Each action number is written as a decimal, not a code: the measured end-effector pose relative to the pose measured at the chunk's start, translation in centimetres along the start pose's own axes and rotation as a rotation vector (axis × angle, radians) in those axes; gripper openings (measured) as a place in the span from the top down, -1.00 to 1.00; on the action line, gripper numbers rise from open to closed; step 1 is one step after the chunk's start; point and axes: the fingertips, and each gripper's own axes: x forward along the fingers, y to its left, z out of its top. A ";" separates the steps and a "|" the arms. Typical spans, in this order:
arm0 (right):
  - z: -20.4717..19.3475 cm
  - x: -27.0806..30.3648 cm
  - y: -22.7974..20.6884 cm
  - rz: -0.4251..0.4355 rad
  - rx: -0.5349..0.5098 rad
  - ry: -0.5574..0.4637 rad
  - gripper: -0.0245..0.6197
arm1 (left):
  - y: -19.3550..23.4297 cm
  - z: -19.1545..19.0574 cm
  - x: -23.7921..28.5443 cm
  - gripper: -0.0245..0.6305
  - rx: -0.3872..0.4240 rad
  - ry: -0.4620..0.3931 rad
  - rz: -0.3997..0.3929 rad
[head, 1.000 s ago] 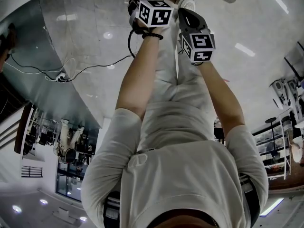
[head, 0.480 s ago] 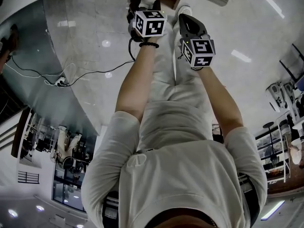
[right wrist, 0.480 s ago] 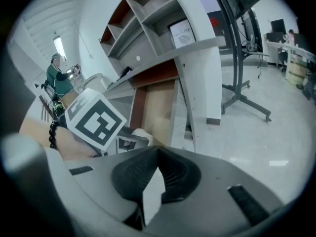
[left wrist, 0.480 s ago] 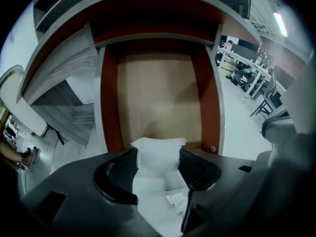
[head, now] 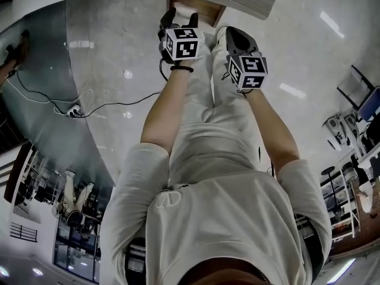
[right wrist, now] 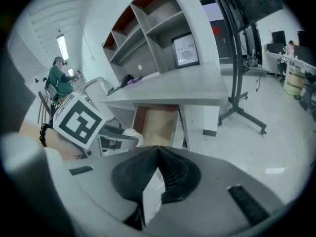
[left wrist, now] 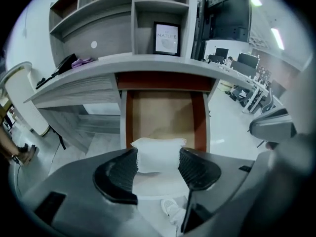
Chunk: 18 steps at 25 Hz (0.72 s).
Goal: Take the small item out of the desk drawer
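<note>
There are two grippers, one small item, one open drawer and one desk. The left gripper [left wrist: 158, 151] is pinching the small white packet [left wrist: 158, 158]: both ribbed black pads press on its sides, and the packet bulges out above them. The right gripper [right wrist: 157, 151] holds nothing, its jaws pressed together tip to tip. The packet is plain white and soft, plump like a little pillow, with what look like crimped short edges; whether it is a sachet or a folded tissue pack is hard to tell from this wide-angle view. Its long axis runs sideways, from one jaw to the other, and it sits roughly level with its broad face towards the camera. It is out of the drawer [left wrist: 160, 115], held in front of the drawer's open end, with the bare brown bottom showing behind it. The drawer stands pulled out under the grey top of the desk [left wrist: 148, 63], and one framed picture [left wrist: 166, 38] stands on the desk at the foot of the shelves. In the head view the left gripper [head: 181, 19] and the right gripper [head: 233, 35] are side by side at arm's length.
</note>
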 end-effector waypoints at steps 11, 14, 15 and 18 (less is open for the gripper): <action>4.9 -4.4 1.4 -0.013 -0.032 -0.055 0.92 | -1.3 3.9 -7.0 0.15 0.031 -0.087 -0.061; 6.7 -5.8 1.5 -0.021 -0.041 -0.086 0.92 | -1.3 5.6 -9.2 0.15 0.041 -0.131 -0.071; 7.2 -6.4 1.6 -0.023 -0.044 -0.096 0.92 | -1.4 6.1 -10.0 0.15 0.045 -0.146 -0.075; 8.7 -8.4 1.9 -0.029 -0.049 -0.128 0.92 | -1.5 7.4 -12.5 0.15 0.058 -0.185 -0.087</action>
